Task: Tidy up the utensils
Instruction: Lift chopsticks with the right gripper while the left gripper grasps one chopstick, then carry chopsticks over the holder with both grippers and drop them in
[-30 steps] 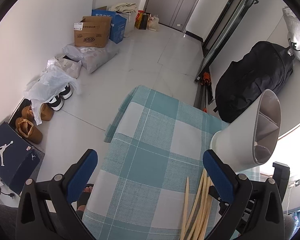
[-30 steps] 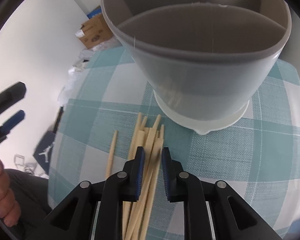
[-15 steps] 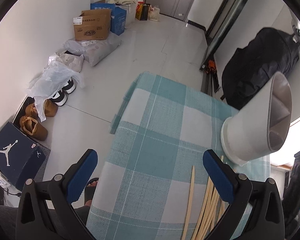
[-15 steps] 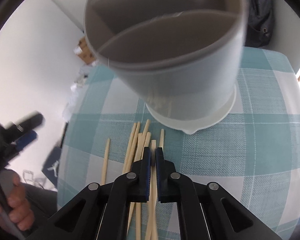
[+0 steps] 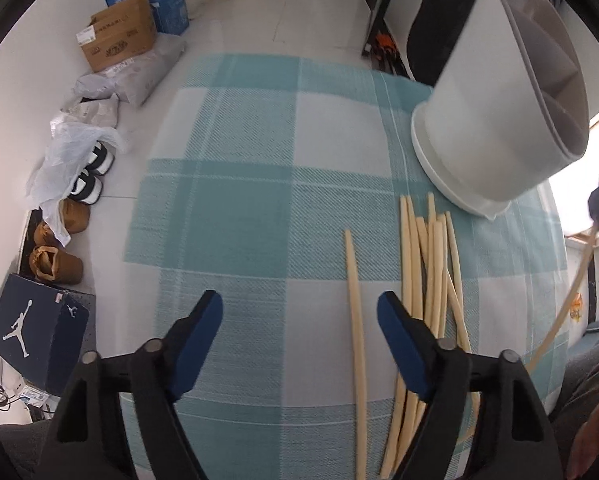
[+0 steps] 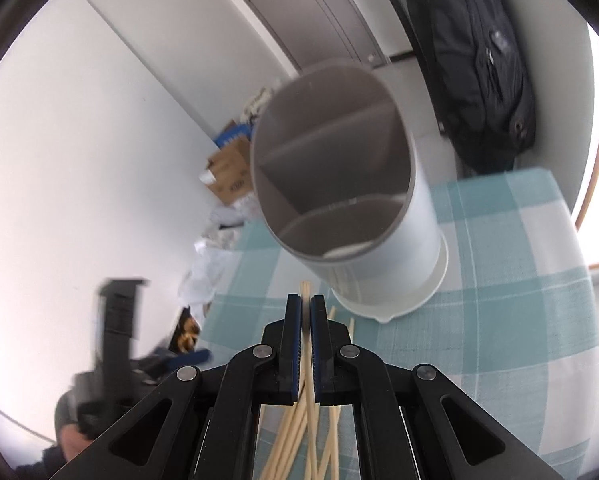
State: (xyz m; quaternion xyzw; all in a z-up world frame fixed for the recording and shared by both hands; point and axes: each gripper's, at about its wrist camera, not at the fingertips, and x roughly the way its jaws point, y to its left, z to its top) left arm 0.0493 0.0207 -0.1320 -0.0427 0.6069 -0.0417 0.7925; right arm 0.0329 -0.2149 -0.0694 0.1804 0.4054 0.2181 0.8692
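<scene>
Right wrist view shows the right gripper (image 6: 306, 314) clamped on a chopstick (image 6: 308, 360) lifted toward the divided holder (image 6: 383, 240) at 12 o'clock, likely next to tip it in, while the left gripper (image 5: 299, 322) hangs open above the desk (image 5: 239, 200).

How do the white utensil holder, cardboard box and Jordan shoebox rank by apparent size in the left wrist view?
1. white utensil holder, though nearness inflates it.
2. Jordan shoebox and cardboard box: look alike, unranked.
</scene>
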